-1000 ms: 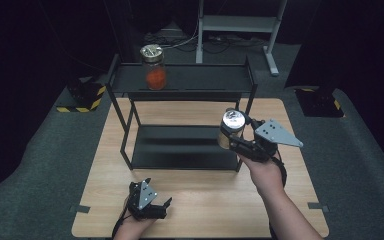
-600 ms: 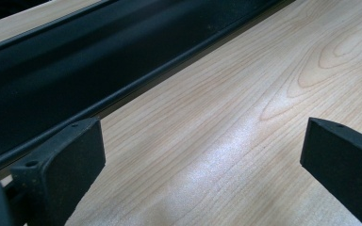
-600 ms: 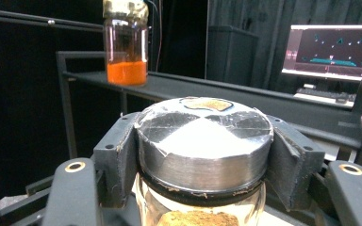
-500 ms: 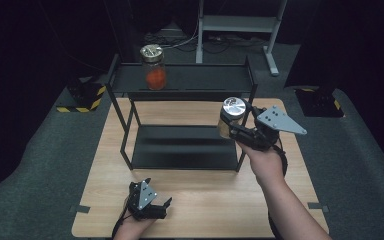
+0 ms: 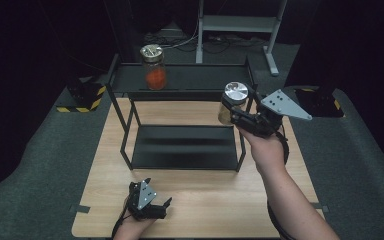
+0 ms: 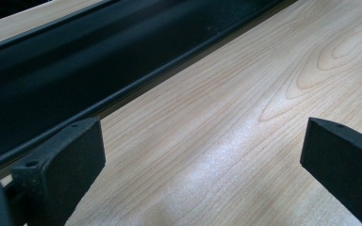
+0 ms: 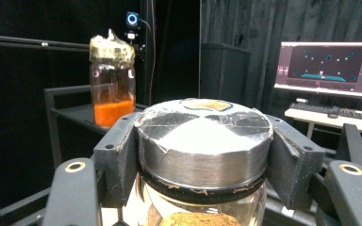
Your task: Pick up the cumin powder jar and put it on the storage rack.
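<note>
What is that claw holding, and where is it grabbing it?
The right gripper holds a glass jar by its silver lid. The left gripper holds nothing.

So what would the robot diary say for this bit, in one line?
right tongs: shut on silver-lid jar, held beside rack top shelf | left tongs: open, on table | orange jar: on top shelf

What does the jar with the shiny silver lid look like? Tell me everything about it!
The jar with the silver lid is clear glass with a round, dull-shiny metal lid that has a small brownish patch on top. A dark ring sits under the lid, and something golden-brown shows inside. It stands upright, lifted in the air by the right tool, whose two black jaws squeeze the lid from both sides. From the high view it hangs near the right end of the black shelf rack. Nothing else touches it.
</note>
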